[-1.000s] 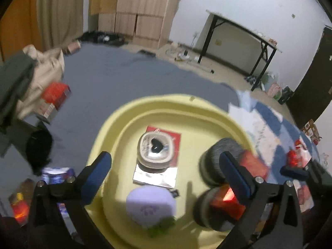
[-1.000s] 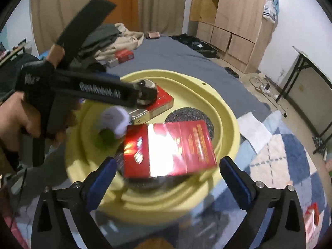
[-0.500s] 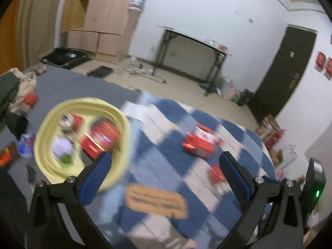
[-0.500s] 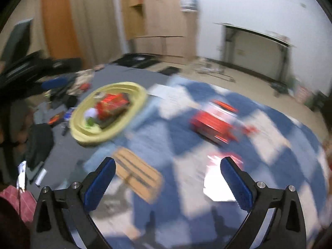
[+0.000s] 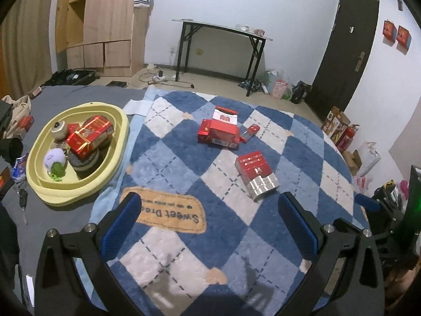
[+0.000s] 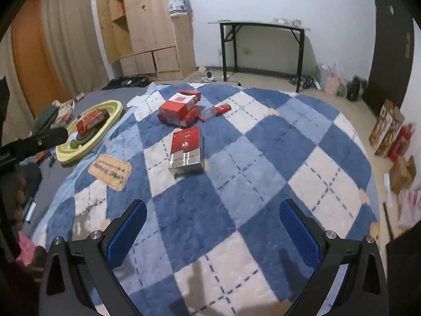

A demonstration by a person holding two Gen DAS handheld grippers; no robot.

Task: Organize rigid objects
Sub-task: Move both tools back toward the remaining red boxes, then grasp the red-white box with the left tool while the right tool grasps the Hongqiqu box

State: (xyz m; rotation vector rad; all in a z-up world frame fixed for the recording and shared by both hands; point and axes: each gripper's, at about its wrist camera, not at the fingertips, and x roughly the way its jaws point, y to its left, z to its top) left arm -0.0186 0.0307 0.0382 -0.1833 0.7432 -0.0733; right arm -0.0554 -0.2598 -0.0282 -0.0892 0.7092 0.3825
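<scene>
A yellow tray (image 5: 119, 147) at the rug's left edge holds a red box (image 5: 89, 135), dark discs, a white ball and a small round jar; it also shows in the right wrist view (image 6: 115, 110). On the checked rug lie a red-and-silver box (image 5: 256, 175) (image 6: 186, 150), a pile of red boxes (image 5: 219, 131) (image 6: 180, 112) and a small red pack (image 5: 251, 130) (image 6: 221, 109). My left gripper (image 5: 210, 226) and right gripper (image 6: 213, 231) are open, empty, held above the near rug, well short of the boxes.
The blue-and-white rug (image 5: 184, 158) lies partly over a grey mat (image 5: 79, 94) with clothes, keys and small packs at left. A black-legged table (image 5: 223, 50), a wooden cabinet (image 5: 105, 26), a dark door (image 5: 344, 58) and cartons (image 6: 389, 131) stand around.
The right gripper left the red box in the tray. Both grippers pulled back and swung right from the tray to above the rug, now facing the loose red boxes.
</scene>
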